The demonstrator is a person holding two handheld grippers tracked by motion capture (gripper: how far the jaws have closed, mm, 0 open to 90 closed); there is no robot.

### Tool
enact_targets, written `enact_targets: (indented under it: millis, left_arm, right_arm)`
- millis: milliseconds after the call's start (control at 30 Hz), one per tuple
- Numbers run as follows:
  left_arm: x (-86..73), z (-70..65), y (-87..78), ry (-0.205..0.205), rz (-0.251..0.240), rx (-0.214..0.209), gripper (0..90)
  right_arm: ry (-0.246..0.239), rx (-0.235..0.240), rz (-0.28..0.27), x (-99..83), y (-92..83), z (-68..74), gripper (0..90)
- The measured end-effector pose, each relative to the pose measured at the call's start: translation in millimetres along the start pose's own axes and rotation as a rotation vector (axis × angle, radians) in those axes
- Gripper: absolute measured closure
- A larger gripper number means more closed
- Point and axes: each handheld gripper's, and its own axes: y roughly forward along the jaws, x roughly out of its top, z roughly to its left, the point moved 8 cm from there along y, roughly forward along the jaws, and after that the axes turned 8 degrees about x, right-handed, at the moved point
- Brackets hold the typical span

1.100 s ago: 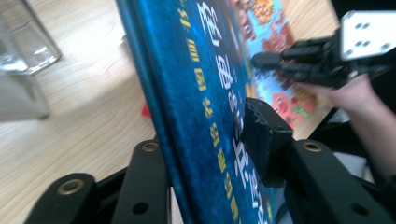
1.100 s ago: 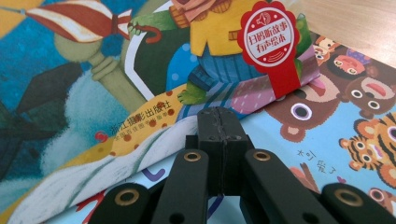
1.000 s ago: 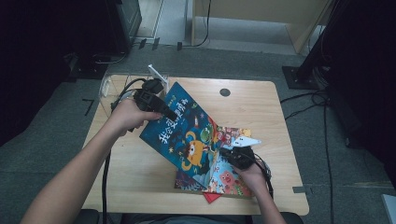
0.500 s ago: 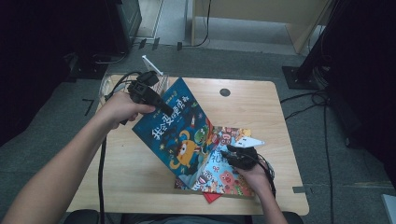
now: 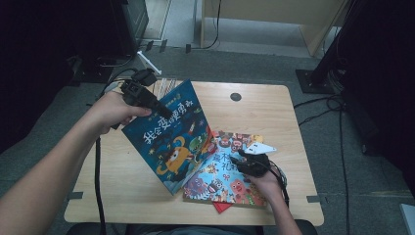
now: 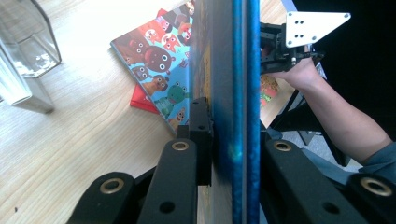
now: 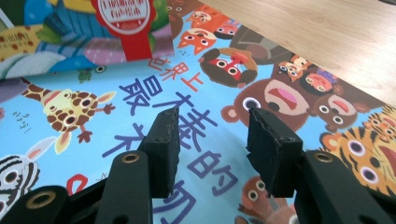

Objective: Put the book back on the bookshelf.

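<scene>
Dark blue picture book [image 5: 169, 134] tilted up above the animal-covered book [image 5: 222, 174].

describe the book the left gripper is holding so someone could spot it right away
On the wooden table, look left of centre: the dark blue book tilts up off the surface, its top corner clamped in the left gripper. Unlike the light blue animal book lying flat beside it, it is raised and shows an orange monster.

We are seeing a dark blue book [image 5: 169, 137] showing an orange monster and white lettering, a light blue book [image 5: 220, 176] crowding with cartoon animals, a red book [image 6: 142, 100] peeking beneath, a pale wood-grain table [image 5: 274, 122].
</scene>
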Motion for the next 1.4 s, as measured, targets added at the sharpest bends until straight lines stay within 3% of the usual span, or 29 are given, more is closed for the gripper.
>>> enact_targets:
  millis: [233,367,467,633,1000,1400]
  left_arm:
    - [-10.4,9.5,-14.2,-0.026,-0.023,-0.002,82.1]
    - [-19.0,15.0,-21.8,-0.039,-0.027,0.018,81.6]
    - [-26.1,18.8,-26.8,-0.048,-0.033,0.038,81.3]
    - [-39.7,27.6,-36.5,-0.079,-0.053,0.053,81.5]
    - [-63.0,42.1,-44.4,-0.11,-0.049,0.097,81.2]
    - [-86.2,63.1,-52.0,-0.168,-0.06,0.09,81.1]
  right_arm:
    - [-0.014,0.0,0.015,1.1,5.9,1.6,52.7]
    - [-0.004,-0.003,-0.004,4.1,6.9,-0.1,50.4]
    - [0.009,0.005,0.014,6.4,11.0,-0.5,48.4]
    - [-0.03,0.003,0.049,7.8,19.5,2.6,47.6]
    - [-0.027,0.005,0.048,8.9,21.3,2.4,46.4]
    - [-0.029,0.008,0.048,8.6,21.1,2.4,46.0]
